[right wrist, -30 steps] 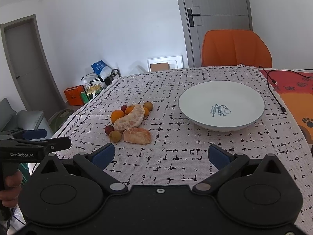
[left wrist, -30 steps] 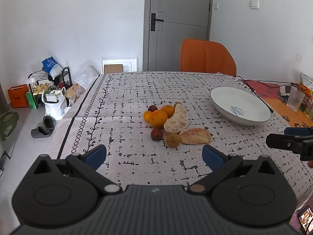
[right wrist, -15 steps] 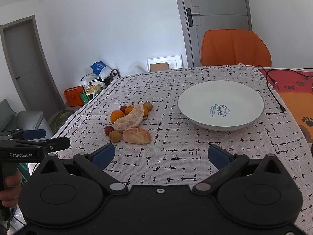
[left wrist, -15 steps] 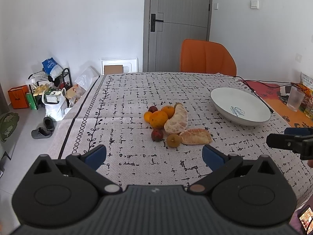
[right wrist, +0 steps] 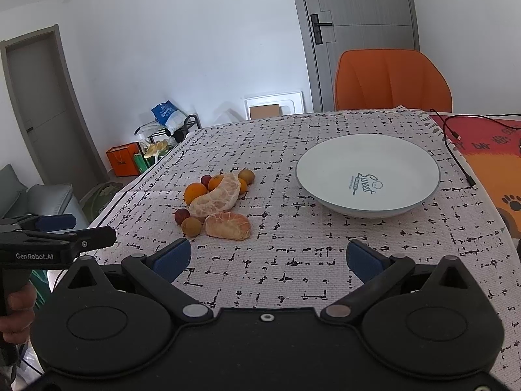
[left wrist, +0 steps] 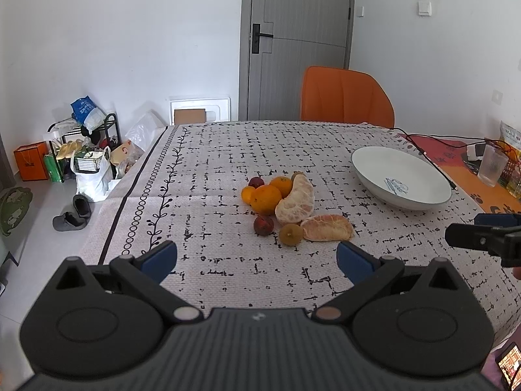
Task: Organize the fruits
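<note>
Left wrist view: left claw [left wrist: 256, 256] spread wide, empty, low over near desk [left wrist: 228, 150] edge. Fruit pile [left wrist: 286, 208] mid-desk, ahead. Plate [left wrist: 402, 182] empty, far right, well apart from pile. Peeled segment [left wrist: 327, 227] nearest: soft, light, tears easily; pinch gently across middle. Orange [left wrist: 265, 199] round, firm, may roll; grip across widest part.

Right wrist view: right claw [right wrist: 268, 260] also spread, empty. Small brown fruit [right wrist: 191, 226] touches segment [right wrist: 228, 225]; slippery, needs centred pinch. Plate [right wrist: 368, 172] ahead-right.
</note>
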`<action>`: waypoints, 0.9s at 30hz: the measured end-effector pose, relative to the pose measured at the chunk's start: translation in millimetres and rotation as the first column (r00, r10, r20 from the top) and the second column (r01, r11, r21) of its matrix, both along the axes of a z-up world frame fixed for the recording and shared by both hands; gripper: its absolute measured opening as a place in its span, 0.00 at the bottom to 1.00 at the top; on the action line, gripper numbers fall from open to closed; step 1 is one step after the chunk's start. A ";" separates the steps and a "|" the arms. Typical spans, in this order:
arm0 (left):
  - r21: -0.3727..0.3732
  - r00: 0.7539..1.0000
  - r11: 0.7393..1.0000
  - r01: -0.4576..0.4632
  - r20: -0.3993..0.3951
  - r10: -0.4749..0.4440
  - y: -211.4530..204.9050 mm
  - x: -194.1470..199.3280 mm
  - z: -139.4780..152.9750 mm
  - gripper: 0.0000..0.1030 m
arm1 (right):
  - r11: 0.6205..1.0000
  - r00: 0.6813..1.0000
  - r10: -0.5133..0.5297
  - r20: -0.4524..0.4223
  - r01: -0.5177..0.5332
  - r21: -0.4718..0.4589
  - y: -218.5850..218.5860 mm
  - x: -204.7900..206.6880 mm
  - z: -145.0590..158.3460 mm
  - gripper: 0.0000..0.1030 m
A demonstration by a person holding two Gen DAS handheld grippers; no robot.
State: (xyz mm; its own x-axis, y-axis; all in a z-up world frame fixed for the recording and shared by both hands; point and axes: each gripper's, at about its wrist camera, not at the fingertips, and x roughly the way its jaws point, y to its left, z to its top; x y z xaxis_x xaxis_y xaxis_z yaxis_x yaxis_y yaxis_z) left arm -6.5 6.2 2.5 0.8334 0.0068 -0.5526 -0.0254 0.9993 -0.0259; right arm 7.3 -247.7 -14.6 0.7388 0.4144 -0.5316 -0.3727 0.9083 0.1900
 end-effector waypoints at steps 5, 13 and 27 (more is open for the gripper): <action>0.000 1.000 1.000 0.003 0.000 -0.003 0.0 -0.2 -0.3 1.00 | 1.000 1.000 -0.003 -0.001 0.003 0.001 -0.5 0.4 -0.2 1.00; -0.003 1.000 1.000 0.009 0.001 -0.009 0.0 0.3 -2.5 1.00 | 1.000 1.000 0.001 0.000 -0.001 0.000 -0.4 0.4 -1.6 1.00; -0.017 1.000 1.000 0.024 0.015 -0.024 1.8 15.1 -5.8 1.00 | 0.999 1.000 0.023 -0.012 -0.022 0.024 2.0 13.4 -10.8 1.00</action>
